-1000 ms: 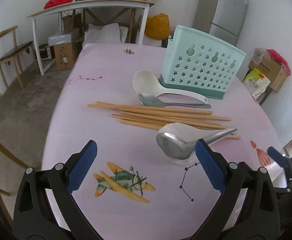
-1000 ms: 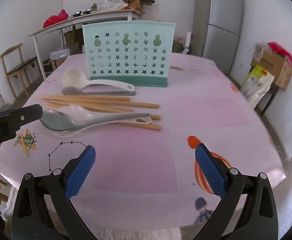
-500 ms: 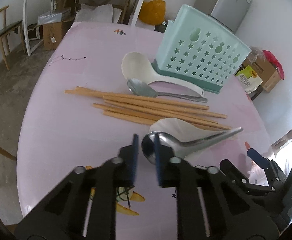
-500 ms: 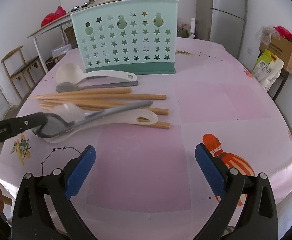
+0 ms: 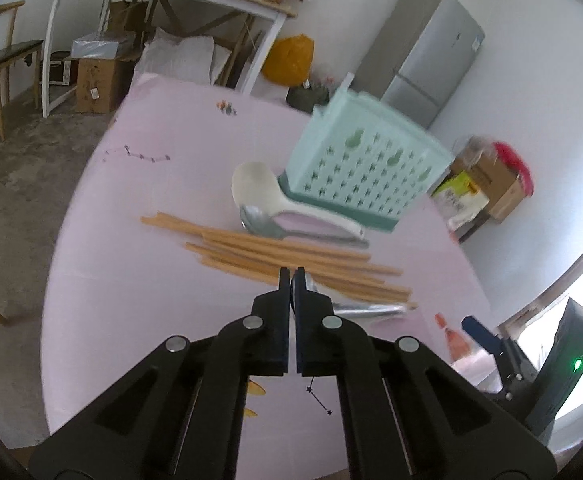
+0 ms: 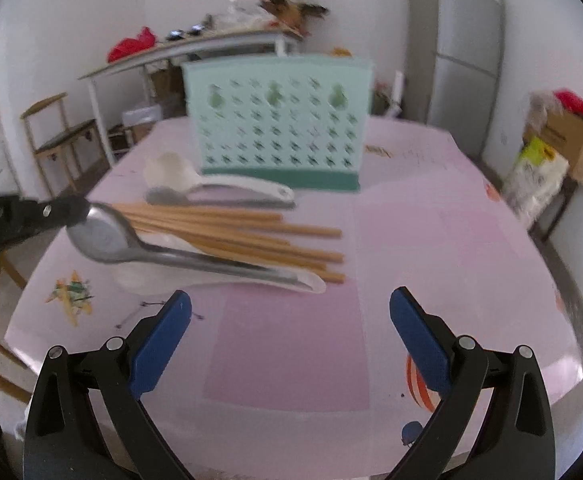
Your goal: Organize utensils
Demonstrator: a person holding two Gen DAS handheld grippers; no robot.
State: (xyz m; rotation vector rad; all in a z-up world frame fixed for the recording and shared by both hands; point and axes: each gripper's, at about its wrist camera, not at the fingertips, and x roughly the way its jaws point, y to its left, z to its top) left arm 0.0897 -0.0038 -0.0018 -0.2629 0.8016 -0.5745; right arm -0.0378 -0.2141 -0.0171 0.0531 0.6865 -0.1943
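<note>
My left gripper (image 5: 291, 274) is shut on the bowl rim of a large metal spoon (image 6: 107, 236). In the right wrist view it (image 6: 73, 206) holds the bowl tilted up while the handle rests on a white spoon (image 6: 227, 278). Behind lie several wooden chopsticks (image 5: 291, 256), a second metal spoon (image 5: 259, 224) and a white ladle (image 5: 255, 188). A mint star-holed utensil caddy (image 6: 279, 128) stands upright at the back. My right gripper (image 6: 291, 328) hangs open over the pink tablecloth (image 6: 431, 240), with nothing between its fingers.
The round table's edge curves close on the left and right. A chair (image 6: 63, 136), a white side table (image 6: 195, 46), a fridge (image 6: 467, 52) and cardboard boxes (image 6: 571, 144) stand around the room. A person's hand shows at the far left of the right wrist view.
My left gripper's jaws went from wide open to shut on the metal spoon's bowl and lifted that end off the white spoon. The right gripper stayed open.
</note>
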